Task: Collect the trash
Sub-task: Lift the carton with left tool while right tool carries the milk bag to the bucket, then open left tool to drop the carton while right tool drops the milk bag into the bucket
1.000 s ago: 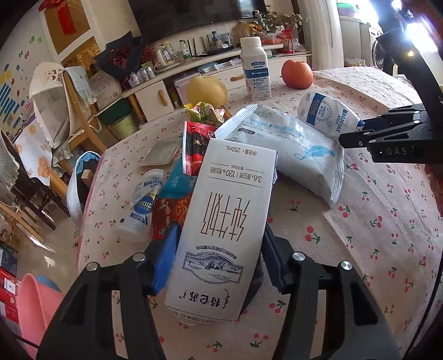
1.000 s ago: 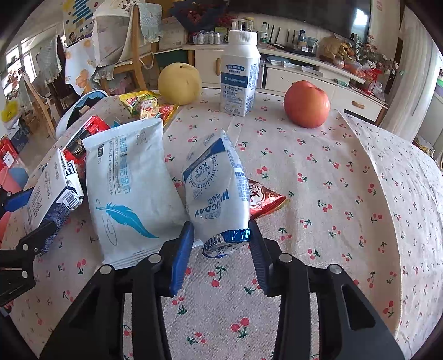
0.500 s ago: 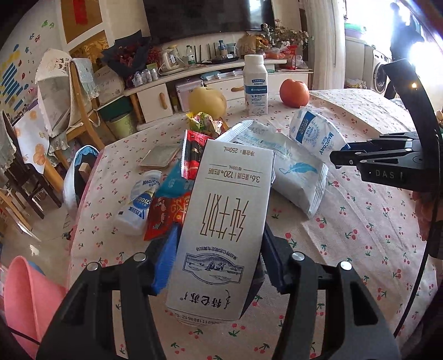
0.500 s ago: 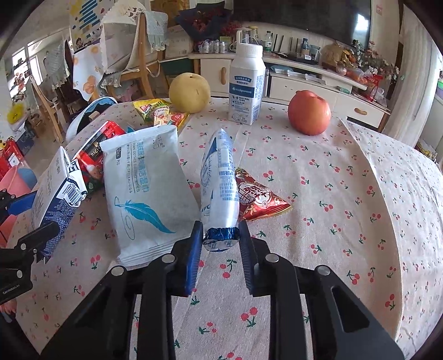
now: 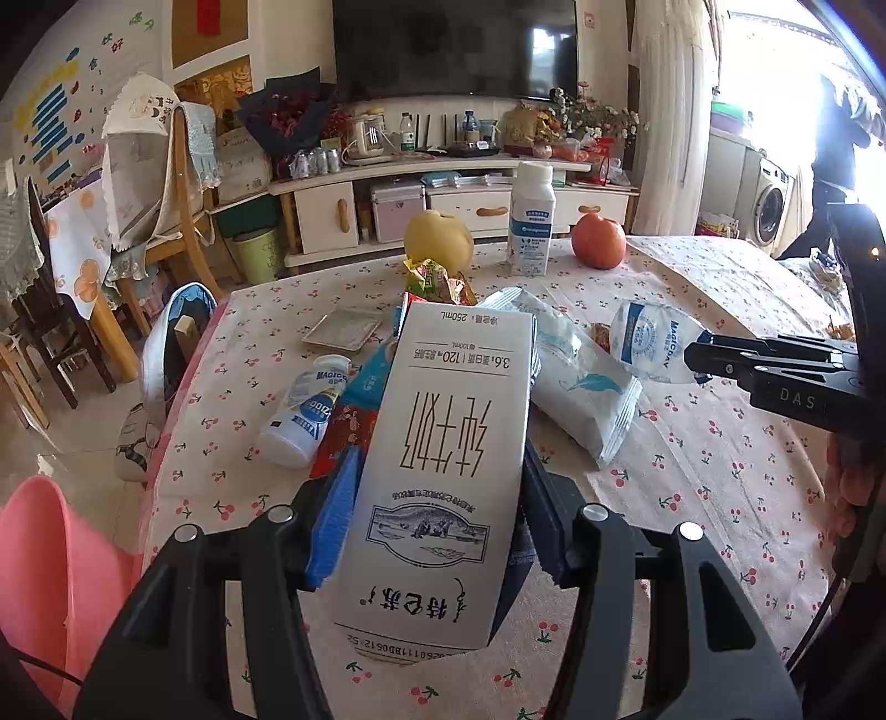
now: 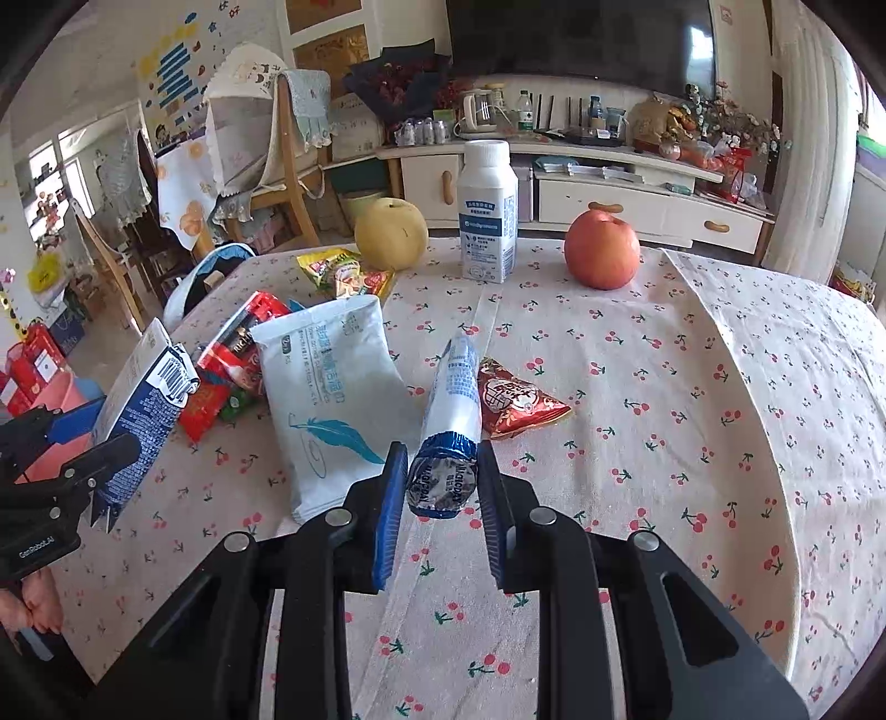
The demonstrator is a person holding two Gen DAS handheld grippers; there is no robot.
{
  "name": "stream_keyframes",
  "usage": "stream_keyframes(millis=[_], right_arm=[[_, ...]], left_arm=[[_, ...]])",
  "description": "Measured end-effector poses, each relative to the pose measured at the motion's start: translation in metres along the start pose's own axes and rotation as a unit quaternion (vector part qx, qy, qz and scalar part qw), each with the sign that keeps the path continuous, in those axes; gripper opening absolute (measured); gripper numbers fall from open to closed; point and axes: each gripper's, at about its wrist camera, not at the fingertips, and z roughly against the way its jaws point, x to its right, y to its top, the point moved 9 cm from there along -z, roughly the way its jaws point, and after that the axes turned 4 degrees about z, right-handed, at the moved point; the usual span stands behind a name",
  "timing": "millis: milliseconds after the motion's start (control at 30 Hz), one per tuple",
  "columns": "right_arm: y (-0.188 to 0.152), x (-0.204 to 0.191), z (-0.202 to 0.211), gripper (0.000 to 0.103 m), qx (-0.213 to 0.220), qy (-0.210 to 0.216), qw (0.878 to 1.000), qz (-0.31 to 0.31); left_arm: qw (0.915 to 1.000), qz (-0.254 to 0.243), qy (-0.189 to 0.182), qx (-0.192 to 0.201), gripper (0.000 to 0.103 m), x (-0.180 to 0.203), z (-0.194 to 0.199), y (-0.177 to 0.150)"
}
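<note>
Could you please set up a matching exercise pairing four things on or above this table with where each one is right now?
Things:
1. milk carton
2. crushed yogurt bottle
3. white drink bottle
4. feather-print packet

Places:
A. standing between the pear and the apple
B. clamped in the left tool
C. lying flat on the tablecloth
D. clamped in the right tool

Pairs: 1-B, 2-D, 3-A, 4-C

You have, at the far edge of the cherry-print tablecloth (image 6: pixel 692 387), a yellow pear (image 6: pixel 390 232), an upright white bottle (image 6: pixel 487 213) and a red apple (image 6: pixel 602 249), each apart from the next. Behind them stands a cream TV cabinet (image 6: pixel 581 188) under a dark television (image 6: pixel 576 39). A wooden chair (image 6: pixel 288 160) draped with cloths stands left; a pink basin (image 5: pixel 50 576) sits on the floor.
</note>
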Motion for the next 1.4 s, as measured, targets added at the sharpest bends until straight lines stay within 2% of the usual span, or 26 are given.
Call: stream_keyframes(millis=[367,433,500,667,767,967,1200,1267,1400], right_arm=[[0.009,-0.044,0.031,0.027,0.028,0.060,0.998,-0.015],[0.012,-0.055,0.036,0.027,0.032,0.076,0.996,-0.017],[0.015,-0.070,0.040,0.027,0.035,0.095,0.995,-0.017],[0.018,-0.116,0.045,0.027,0.031,0.144,0.989,-0.010],[0.022,-0.149,0.046,0.027,0.027,0.180,0.983,-0.008],[0.037,-0.227,0.048,0.027,0.018,0.254,0.967,0.011],[0.055,-0.323,0.046,0.027,0.003,0.323,0.945,0.045],[0.057,-0.347,0.043,0.027,-0.002,0.337,0.940,0.054],[0.058,-0.391,0.031,0.027,-0.019,0.355,0.932,0.067]], left_arm=[[0.9985,0.048,0.011,0.024,0.057,-0.026,0.020,0.006],[0.9972,0.068,0.011,0.027,0.057,-0.036,0.024,0.008],[0.9935,0.110,0.002,0.029,0.057,-0.049,0.028,0.009],[0.9836,0.168,0.046,0.047,0.057,-0.090,0.041,0.011],[0.9738,0.201,0.086,0.061,0.057,-0.121,0.053,0.011],[0.9396,0.291,0.154,0.092,0.057,-0.189,0.082,0.001],[0.8828,0.395,0.231,0.108,0.057,-0.266,0.114,-0.029],[0.8674,0.422,0.242,0.105,0.057,-0.284,0.119,-0.040],[0.8437,0.464,0.253,0.092,0.057,-0.312,0.125,-0.060]])
